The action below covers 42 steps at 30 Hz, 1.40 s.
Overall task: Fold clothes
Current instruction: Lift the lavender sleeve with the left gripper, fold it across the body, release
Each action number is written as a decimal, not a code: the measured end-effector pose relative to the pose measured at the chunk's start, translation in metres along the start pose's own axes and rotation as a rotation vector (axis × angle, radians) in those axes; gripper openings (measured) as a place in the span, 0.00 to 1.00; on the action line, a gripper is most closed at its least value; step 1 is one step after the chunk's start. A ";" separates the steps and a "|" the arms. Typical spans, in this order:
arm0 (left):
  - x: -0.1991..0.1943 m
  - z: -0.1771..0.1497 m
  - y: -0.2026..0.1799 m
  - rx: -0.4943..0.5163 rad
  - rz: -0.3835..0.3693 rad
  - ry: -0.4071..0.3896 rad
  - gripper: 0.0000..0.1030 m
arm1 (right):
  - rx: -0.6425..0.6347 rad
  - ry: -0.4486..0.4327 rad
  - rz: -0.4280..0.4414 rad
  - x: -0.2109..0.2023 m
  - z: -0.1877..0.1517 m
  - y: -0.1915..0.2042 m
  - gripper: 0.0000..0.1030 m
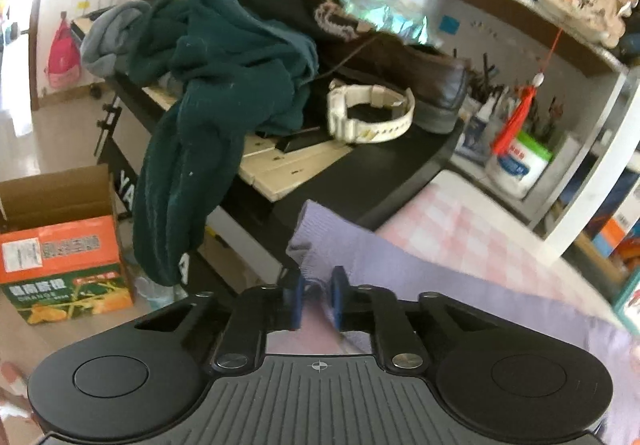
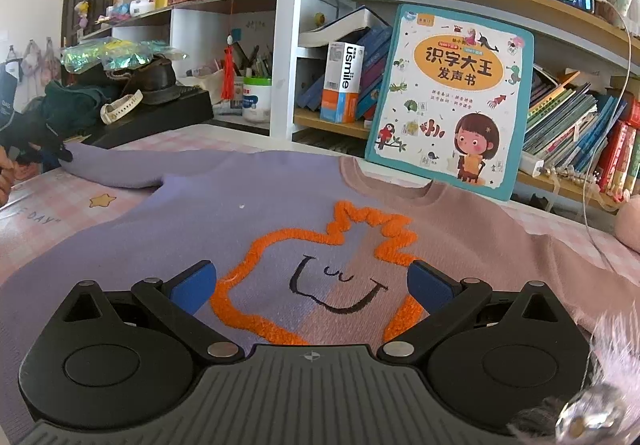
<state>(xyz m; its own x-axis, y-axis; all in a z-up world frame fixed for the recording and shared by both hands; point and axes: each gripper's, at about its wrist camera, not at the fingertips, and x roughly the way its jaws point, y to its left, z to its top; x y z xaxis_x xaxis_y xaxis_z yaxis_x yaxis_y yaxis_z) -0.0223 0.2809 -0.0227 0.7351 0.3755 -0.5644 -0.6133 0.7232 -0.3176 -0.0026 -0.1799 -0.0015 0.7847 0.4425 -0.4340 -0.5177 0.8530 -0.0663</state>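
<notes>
A sweater, lilac on one half and dusty pink on the other, lies spread flat on a table with a pink checked cloth. Its front shows an orange outlined face with a stitched smile, and the collar points toward the shelves.

The right gripper hovers just above the sweater's front with its jaws wide apart, one blue pad on either side of the orange figure; nothing is between the pads.

The left gripper is at the lilac sleeve, which stretches out toward the table's edge. Its jaws stand narrow, drawn in on the sleeve's cuff end, with lilac cloth pinched between the blue pads. In the right wrist view this sleeve runs off to the far left, where the other gripper shows only as a dark shape.

Beyond the sleeve stands a black keyboard piled with a dark green garment, a brown shoe and a white watch. A picture book leans against the bookshelf behind the collar. An orange box sits on the floor.
</notes>
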 end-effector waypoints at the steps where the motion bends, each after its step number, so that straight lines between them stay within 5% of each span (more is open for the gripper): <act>1: -0.006 0.000 -0.006 0.022 -0.006 -0.020 0.08 | -0.001 -0.001 -0.001 0.000 0.000 0.000 0.99; 4: -0.023 0.002 -0.025 0.082 -0.037 -0.072 0.07 | 0.006 -0.001 0.012 -0.001 0.000 -0.001 0.99; 12: -0.067 0.007 -0.107 0.213 -0.281 -0.162 0.07 | 0.059 0.019 0.030 -0.012 -0.003 -0.019 0.99; 21: -0.081 -0.023 -0.234 0.344 -0.625 -0.127 0.07 | 0.111 0.070 -0.071 -0.043 -0.027 -0.059 0.99; 27: -0.085 -0.054 -0.311 0.404 -0.796 -0.070 0.07 | 0.188 0.068 -0.057 -0.051 -0.038 -0.075 0.99; 34: -0.091 -0.096 -0.379 0.470 -0.906 0.021 0.07 | 0.270 0.063 -0.049 -0.052 -0.040 -0.088 0.99; 42: -0.075 -0.146 -0.420 0.570 -0.901 0.144 0.07 | 0.294 0.056 -0.051 -0.054 -0.041 -0.091 0.99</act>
<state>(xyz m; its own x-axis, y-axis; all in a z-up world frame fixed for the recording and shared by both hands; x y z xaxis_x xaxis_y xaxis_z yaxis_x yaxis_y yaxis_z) 0.1384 -0.1360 0.0413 0.7854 -0.4758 -0.3959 0.3901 0.8771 -0.2803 -0.0121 -0.2929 -0.0088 0.7828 0.3880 -0.4864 -0.3510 0.9209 0.1698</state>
